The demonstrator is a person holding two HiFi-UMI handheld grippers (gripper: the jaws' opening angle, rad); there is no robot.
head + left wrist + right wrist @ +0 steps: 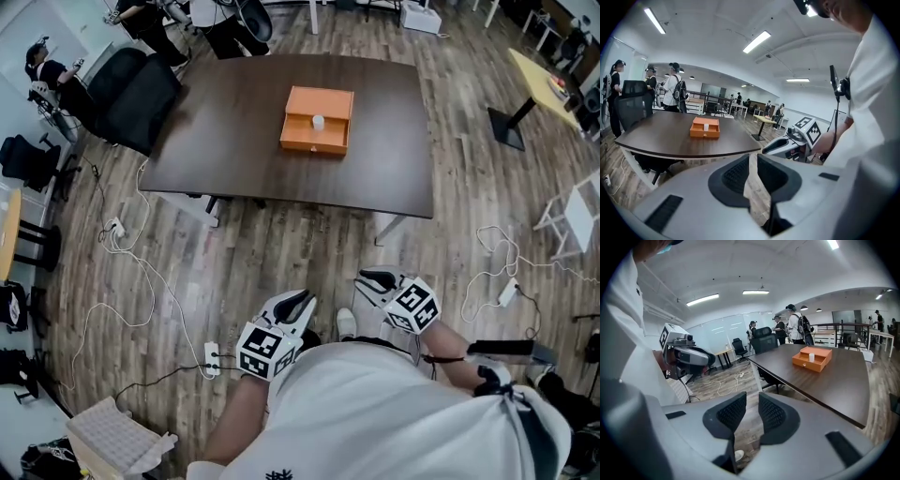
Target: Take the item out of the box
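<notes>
Box (300, 103), orange and open-topped, sits mid-table (216, 141), well ahead of me. The small white item (319, 122) stands inside, too tiny to identify. My left gripper (753, 174) and right gripper (753, 412) each show a narrow empty gap. My shirt (375, 412) cuts off both arms.

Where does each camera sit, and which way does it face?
Head view: on the person's head, looking steeply down at table, orange box, floor; shows left gripper, right gripper, forearms, shirt.
Left gripper view: on that gripper, facing the table past its parted jaws; right gripper, shirt at right.
Right gripper view: likewise; left gripper, shirt at left.
All three share the box.
</notes>
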